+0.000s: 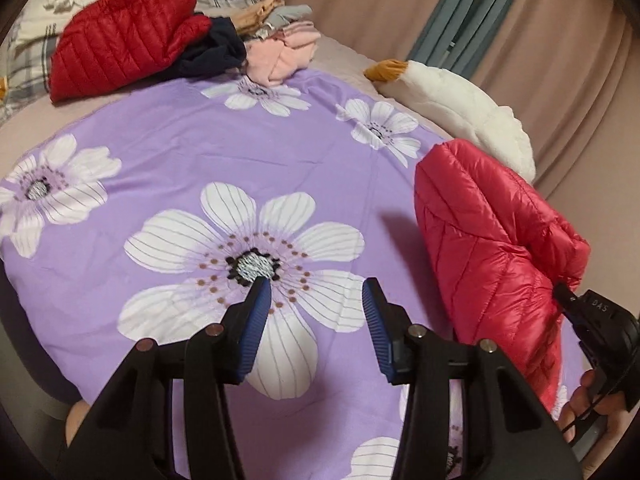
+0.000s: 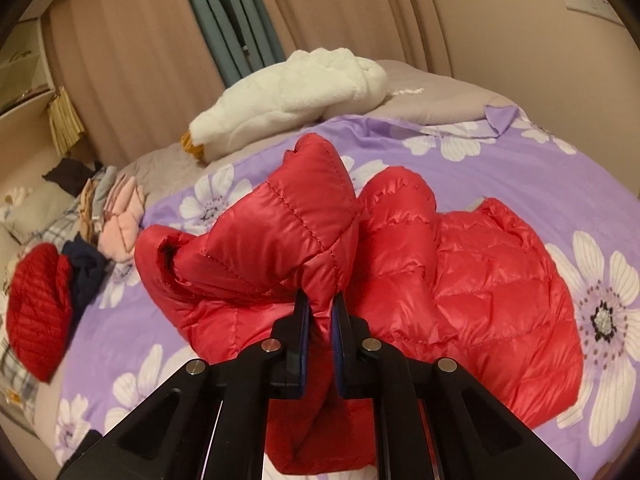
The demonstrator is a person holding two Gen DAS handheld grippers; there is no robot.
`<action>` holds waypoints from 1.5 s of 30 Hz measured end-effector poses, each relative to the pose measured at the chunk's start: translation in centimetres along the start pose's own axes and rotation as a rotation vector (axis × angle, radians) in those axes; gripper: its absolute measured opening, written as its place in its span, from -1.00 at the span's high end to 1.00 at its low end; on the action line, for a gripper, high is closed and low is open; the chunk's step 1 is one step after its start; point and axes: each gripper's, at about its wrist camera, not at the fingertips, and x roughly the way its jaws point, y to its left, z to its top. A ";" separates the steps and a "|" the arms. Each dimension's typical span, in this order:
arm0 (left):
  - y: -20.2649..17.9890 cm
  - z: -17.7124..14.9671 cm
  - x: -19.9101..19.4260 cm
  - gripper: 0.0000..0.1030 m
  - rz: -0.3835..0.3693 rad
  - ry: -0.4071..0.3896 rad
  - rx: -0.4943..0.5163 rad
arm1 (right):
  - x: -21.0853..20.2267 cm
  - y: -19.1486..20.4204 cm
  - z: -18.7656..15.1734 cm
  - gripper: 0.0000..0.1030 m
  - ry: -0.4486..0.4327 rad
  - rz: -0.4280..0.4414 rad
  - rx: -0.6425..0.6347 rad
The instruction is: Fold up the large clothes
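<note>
- The shiny red quilted puffer jacket [image 2: 472, 288] lay on the purple bedsheet with large white flowers [image 1: 168, 148], which covered the bed.
- The right claw [image 2: 320, 304] was closed narrow on a raised fold of the jacket; the fabric was pinched between both fingers [image 2: 301, 320] and lifted clear of the bedsheet.
- The rest of the jacket spread over the bedsheet beyond the right claw.
- The left claw [image 1: 316, 292] stood wide apart, holding nothing, above a flower print on the bedsheet and just beside the jacket [image 1: 492, 248].
- A dark red quilted garment [image 1: 124, 36] lay at the far edge of the bedsheet, touching a dark navy cloth [image 1: 212, 52].
- Folded pink clothes [image 1: 284, 56] rested beside the navy cloth.
- A white plush toy with an orange tip [image 2: 296, 96] lay off the bedsheet, near its far edge, against the beige curtain [image 2: 132, 60].
</note>
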 end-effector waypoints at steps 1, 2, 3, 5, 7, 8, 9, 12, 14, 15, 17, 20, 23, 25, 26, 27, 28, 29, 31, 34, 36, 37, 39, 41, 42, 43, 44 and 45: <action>0.0 -0.1 -0.1 0.11 0.003 -0.001 0.000 | -0.1 0.0 0.0 0.79 0.001 0.004 0.005; -0.1 -0.1 -0.2 0.11 0.013 -0.006 0.005 | -0.1 -0.2 0.0 0.79 -0.001 0.016 0.016; -0.2 -0.1 -0.2 0.11 0.018 -0.011 0.009 | -0.1 -0.3 0.0 0.79 -0.001 0.020 0.021; -0.2 -0.1 -0.2 0.11 0.019 -0.011 0.015 | -0.4 -0.5 0.0 0.82 -0.009 0.015 0.027; -0.3 0.0 -0.3 0.11 0.009 -0.006 0.008 | -1.1 -1.3 -0.1 0.84 -0.026 0.008 0.042; -0.3 0.0 -0.3 0.10 0.002 -0.004 0.005 | -1.4 -1.7 -0.1 0.84 -0.032 0.006 0.054; -0.4 0.0 -0.4 0.10 0.000 -0.002 0.003 | -1.6 -2.3 -0.1 0.85 -0.035 0.004 0.066; -0.7 -0.2 -0.5 0.10 0.006 -0.002 0.016 | -2.6 -4.8 -0.2 0.87 -0.057 -0.034 0.115; -1.0 -0.4 -0.6 0.10 0.008 -0.003 0.026 | -3.4 -6.8 -0.2 0.99 -0.089 -0.112 0.138; -1.1 -0.5 -0.5 0.09 0.006 0.000 0.028 | -3.8 -8.1 -0.2 0.99 -0.103 -0.189 0.164; -1.5 -0.7 -0.2 0.08 -0.003 0.014 0.031 | -3.9 -11.5 -0.2 0.99 -0.075 -0.210 0.240; -2.2 -1.1 0.4 0.08 -0.003 0.029 0.040 | -3.8 -14.9 -0.7 0.99 -0.031 -0.152 0.359; -2.6 -1.3 0.7 0.09 0.016 0.031 0.051 | -4.0 -14.0 -0.9 0.99 -0.040 -0.129 0.301; -2.6 -1.3 0.5 0.09 0.017 0.027 0.052 | -3.7 -12.2 -0.7 0.99 -0.031 -0.130 0.243; -2.3 -1.2 0.2 0.09 0.014 0.022 0.044 | -3.7 -11.7 -0.7 0.99 -0.033 -0.118 0.232; -2.0 -1.1 -0.1 0.08 0.013 0.016 0.036 | -3.7 -11.0 -0.7 0.99 -0.035 -0.103 0.226; -1.8 -1.0 -0.3 0.08 0.015 0.008 0.029 | -3.8 -10.7 -0.6 0.99 -0.032 -0.091 0.220; -1.5 -0.8 -0.7 0.08 0.020 -0.002 0.022 | -3.8 -10.1 -0.6 0.99 -0.027 -0.082 0.206; -0.6 -0.6 -1.5 0.08 0.044 -0.033 -0.003 | -3.8 -9.0 -0.7 0.99 -0.023 -0.085 0.179; 1.1 -0.4 -2.8 0.07 0.094 -0.077 -0.043 | -3.6 -8.0 -1.0 0.99 -0.007 -0.069 0.167; 2.0 -0.4 -3.4 0.07 0.119 -0.101 -0.069 | -2.9 -7.0 -1.1 0.99 0.019 -0.049 0.151; 2.7 -0.3 -3.7 0.07 0.133 -0.119 -0.088 | -2.5 -6.3 -1.3 0.97 0.033 -0.043 0.131; 4.1 -0.1 -4.2 0.07 0.162 -0.142 -0.130 | -1.5 -3.9 -1.6 0.74 0.072 -0.042 0.044; 5.1 0.1 -4.4 0.07 0.186 -0.155 -0.156 | -0.7 -0.8 -2.1 0.25 0.105 -0.015 -0.060; 5.7 0.3 -4.3 0.07 0.199 -0.156 -0.168 | -0.5 0.4 -2.3 -0.10 0.103 0.017 -0.091; 6.2 0.5 -4.3 0.07 0.209 -0.155 -0.177 | -0.5 1.6 -2.6 -0.24 0.095 0.051 -0.119; 7.1 0.6 -4.2 0.07 0.220 -0.152 -0.190 | -0.6 3.4 -2.8 -0.48 0.080 0.087 -0.153; 7.6 0.7 -4.2 0.07 0.224 -0.152 -0.200 | -0.7 4.8 -3.0 -0.62 0.068 0.109 -0.183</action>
